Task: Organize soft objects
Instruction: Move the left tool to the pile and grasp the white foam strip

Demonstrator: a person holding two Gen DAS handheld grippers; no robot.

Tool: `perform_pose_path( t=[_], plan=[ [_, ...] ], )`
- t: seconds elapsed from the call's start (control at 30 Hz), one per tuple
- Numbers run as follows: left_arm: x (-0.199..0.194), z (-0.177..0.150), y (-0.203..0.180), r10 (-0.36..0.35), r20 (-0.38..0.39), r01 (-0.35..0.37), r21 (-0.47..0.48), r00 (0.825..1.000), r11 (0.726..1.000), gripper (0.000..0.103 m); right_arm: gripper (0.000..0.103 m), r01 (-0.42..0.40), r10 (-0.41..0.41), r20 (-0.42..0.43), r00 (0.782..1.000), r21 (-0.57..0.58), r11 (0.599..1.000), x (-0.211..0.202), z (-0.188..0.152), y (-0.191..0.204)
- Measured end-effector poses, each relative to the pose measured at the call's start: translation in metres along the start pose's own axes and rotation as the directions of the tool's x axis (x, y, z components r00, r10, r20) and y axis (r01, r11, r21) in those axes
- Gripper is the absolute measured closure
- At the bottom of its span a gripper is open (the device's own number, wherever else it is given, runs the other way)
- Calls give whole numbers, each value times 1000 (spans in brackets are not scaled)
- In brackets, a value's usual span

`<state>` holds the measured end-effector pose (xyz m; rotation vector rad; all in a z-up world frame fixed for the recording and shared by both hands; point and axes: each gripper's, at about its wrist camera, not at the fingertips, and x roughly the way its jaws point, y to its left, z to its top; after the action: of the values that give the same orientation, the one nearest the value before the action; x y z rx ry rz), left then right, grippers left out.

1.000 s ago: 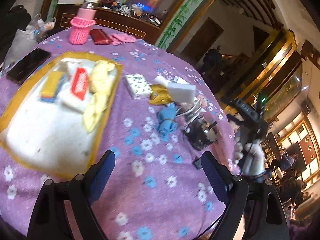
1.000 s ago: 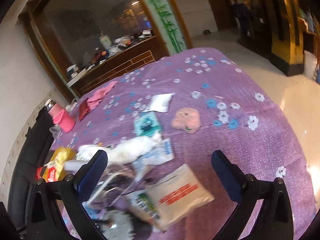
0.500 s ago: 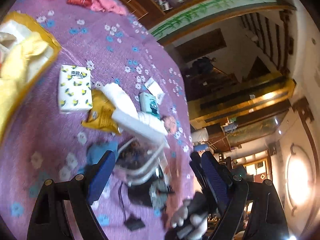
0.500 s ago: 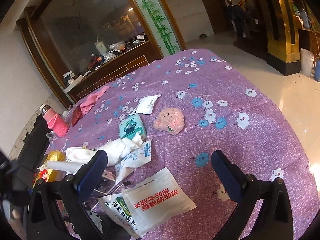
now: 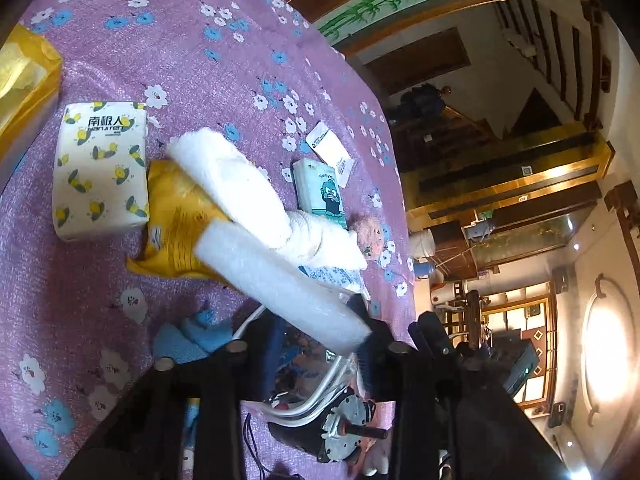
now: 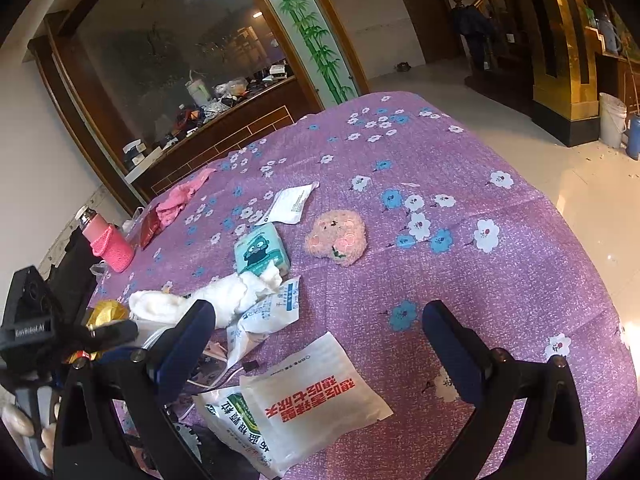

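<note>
White foam, a flat bubbly-textured slab (image 5: pixel 276 280), sits between the closing jaws of the left claw (image 5: pixel 320 354), its far end across a crinkled yellow packet (image 5: pixel 176 220) and fluffy white cloth (image 5: pixel 240 184) on the purple flowered surface (image 5: pixel 168 52). The right claw (image 6: pixel 316 340) gapes wide, holding nothing.

My left gripper (image 5: pixel 320 354) is closing its jaws on the near end of a white foam sheet (image 5: pixel 276 276), which slants up and away over the pile. The blue pads sit either side of that end; I cannot tell whether they press it. Under the sheet lie a fluffy white towel (image 5: pixel 248 188) and a crumpled yellow bag (image 5: pixel 176 216). Left of them rests a tissue pack (image 5: pixel 100 168) printed with yellow fruit. Beyond the towel lies a teal cartoon tissue pack (image 5: pixel 322 192). A metal motor (image 5: pixel 332 432) sits just below my fingers on the purple flowered tablecloth (image 5: pixel 160 40).
</note>
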<state>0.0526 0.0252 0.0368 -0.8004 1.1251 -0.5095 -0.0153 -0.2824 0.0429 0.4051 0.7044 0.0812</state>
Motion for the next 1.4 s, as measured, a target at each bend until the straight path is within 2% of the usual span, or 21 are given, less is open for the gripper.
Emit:
perform_pose_path(
  t=[0.23,0.43,0.53,0.6,0.63,0.7,0.8,0.83,0.9,1.03,1.13,1.2,1.23,1.3,1.37,1.4],
  plan=[
    [-35,-13,-1,-10,84,5,58,996,998,77,0,6,-6,-16,1000,20,1000,3,0,-5],
    [-85,-34,-16,-26,166,-6,187,986,982,77,0,15,-14,-22,1000,46,999,5,0,-13],
    [-99,-40,-16,-38,188,-2,207,981,978,77,0,26,-24,-30,999,57,998,7,0,-15],
    [-98,-41,-13,-36,175,-2,211,984,978,76,0,37,-35,-32,999,58,998,8,-1,-17],
    [-97,-41,-7,-14,176,-19,187,984,982,73,0,42,-40,-33,999,59,997,8,-1,-17],
    [-88,-38,5,-12,161,-9,129,987,992,47,0,45,-43,-35,998,63,997,8,-2,-18],
    [-83,-37,26,-33,157,32,6,987,999,34,0,52,-49,-37,998,70,996,9,-1,-20],
    [-83,-35,28,-48,164,50,-9,985,999,31,0,51,-48,-40,998,72,996,9,-1,-21],
    [-83,-28,28,-61,186,65,-15,981,998,14,0,48,-45,-45,998,71,996,10,-2,-21],
    [-75,-12,23,-65,229,73,-24,971,997,11,0,42,-38,-48,998,69,997,11,-1,-20],
    [-54,3,17,-48,198,52,-13,979,999,11,0,43,-40,-48,998,68,997,11,-1,-20],
    [-39,8,12,-40,146,39,9,989,999,15,0,43,-40,-52,998,70,997,11,-1,-20],
    [-31,9,10,-36,109,34,23,993,999,22,0,44,-40,-56,998,71,997,11,-1,-20],
    [-14,9,7,3,43,-5,44,999,999,76,0,42,-37,-67,997,72,996,13,-1,-20],
    [-4,9,9,-21,-2,21,51,1000,998,83,0,35,-29,-81,996,73,997,16,-2,-19],
    [-4,7,11,-23,1,23,49,1000,999,85,0,31,-25,-85,996,72,997,17,-2,-19]
  ],
)
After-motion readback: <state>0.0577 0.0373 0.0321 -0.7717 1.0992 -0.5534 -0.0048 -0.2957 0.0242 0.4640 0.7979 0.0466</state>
